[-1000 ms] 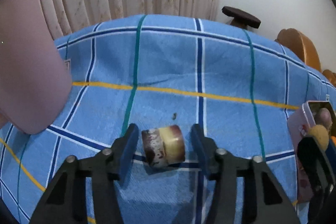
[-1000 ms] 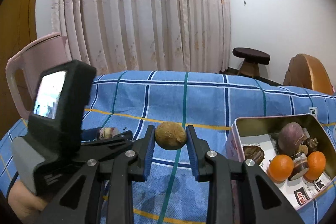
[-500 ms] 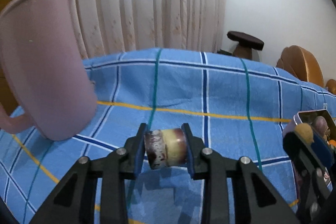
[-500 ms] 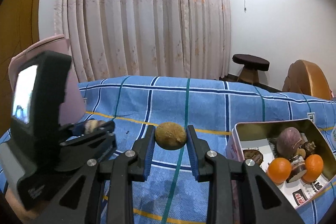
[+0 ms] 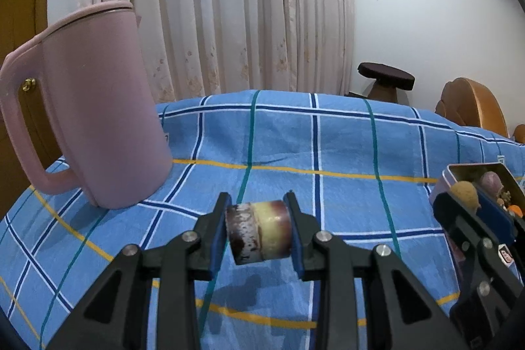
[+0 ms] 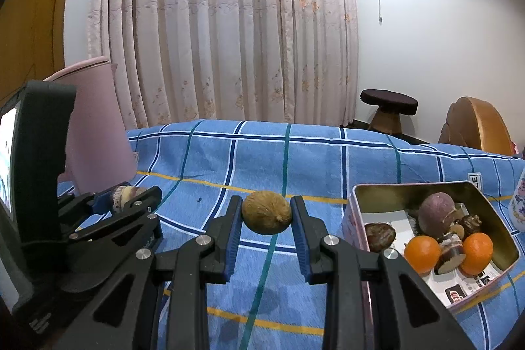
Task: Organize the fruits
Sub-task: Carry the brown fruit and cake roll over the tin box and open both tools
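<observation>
My left gripper (image 5: pixel 259 230) is shut on a short sugarcane piece (image 5: pixel 259 232), purple-skinned with a pale cut end, held above the blue checked cloth. My right gripper (image 6: pixel 266 215) is shut on a round brown fruit (image 6: pixel 266 216), also lifted off the cloth. A pink metal tin (image 6: pixel 485 287) stands at the right and holds two oranges (image 6: pixel 422 253), a purple fruit (image 6: pixel 436 214) and several dark pieces. In the left wrist view the tin (image 5: pixel 441 182) shows at the right edge, behind the right gripper (image 5: pixel 472 202). The left gripper also shows in the right wrist view (image 6: pixel 131 197).
A tall pink jug (image 5: pixel 95 107) with a handle stands on the cloth (image 5: pixel 344 146) at the left. Curtains hang behind the table. A dark stool (image 6: pixel 388 110) and a wooden chair (image 6: pixel 479 127) stand beyond the far edge. A patterned cup (image 6: pixel 518 202) is just right of the tin.
My left gripper closed on the sugarcane piece, which lay on the cloth between open fingers, and lifted it. The right gripper rose slightly with the brown fruit still in it.
</observation>
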The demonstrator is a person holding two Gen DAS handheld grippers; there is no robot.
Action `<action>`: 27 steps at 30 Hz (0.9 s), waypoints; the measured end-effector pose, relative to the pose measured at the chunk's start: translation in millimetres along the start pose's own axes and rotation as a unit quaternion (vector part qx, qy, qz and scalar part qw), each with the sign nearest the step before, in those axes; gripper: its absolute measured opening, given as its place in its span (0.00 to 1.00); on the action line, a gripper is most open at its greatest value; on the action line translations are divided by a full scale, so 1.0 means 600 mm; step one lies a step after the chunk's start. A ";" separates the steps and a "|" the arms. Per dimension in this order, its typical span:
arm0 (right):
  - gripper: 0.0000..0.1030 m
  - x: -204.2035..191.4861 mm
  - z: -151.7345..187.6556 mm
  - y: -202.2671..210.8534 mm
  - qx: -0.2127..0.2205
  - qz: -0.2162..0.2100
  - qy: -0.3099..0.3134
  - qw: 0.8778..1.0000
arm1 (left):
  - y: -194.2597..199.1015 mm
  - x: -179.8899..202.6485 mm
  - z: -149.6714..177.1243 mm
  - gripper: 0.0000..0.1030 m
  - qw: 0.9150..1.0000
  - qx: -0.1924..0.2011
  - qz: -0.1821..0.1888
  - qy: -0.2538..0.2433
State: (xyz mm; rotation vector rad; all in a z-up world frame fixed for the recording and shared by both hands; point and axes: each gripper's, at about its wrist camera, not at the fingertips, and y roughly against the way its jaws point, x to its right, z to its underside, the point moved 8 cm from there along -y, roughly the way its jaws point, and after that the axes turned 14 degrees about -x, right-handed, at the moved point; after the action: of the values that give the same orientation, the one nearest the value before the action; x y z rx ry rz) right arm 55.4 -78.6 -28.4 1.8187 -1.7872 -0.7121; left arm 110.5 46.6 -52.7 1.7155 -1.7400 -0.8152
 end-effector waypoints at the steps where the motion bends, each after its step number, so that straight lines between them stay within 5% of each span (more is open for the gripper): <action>1: 0.31 -0.001 0.002 0.002 0.000 0.000 0.001 1.000 | 0.003 -0.002 0.002 0.33 1.000 0.001 0.001 0.002; 14: 0.31 0.008 0.024 0.034 0.004 0.001 0.017 1.000 | 0.025 0.014 0.026 0.33 1.000 0.012 0.020 0.011; 27: 0.31 0.101 0.053 0.076 0.007 0.029 0.005 1.000 | 0.064 0.127 0.054 0.33 0.997 0.018 0.070 -0.024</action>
State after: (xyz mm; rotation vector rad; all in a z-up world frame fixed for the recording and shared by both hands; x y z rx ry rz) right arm 0.5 -139.5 -23.0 1.7679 -1.8354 -0.6691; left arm 59.0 -28.6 -47.4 1.5887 -1.8926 -0.7728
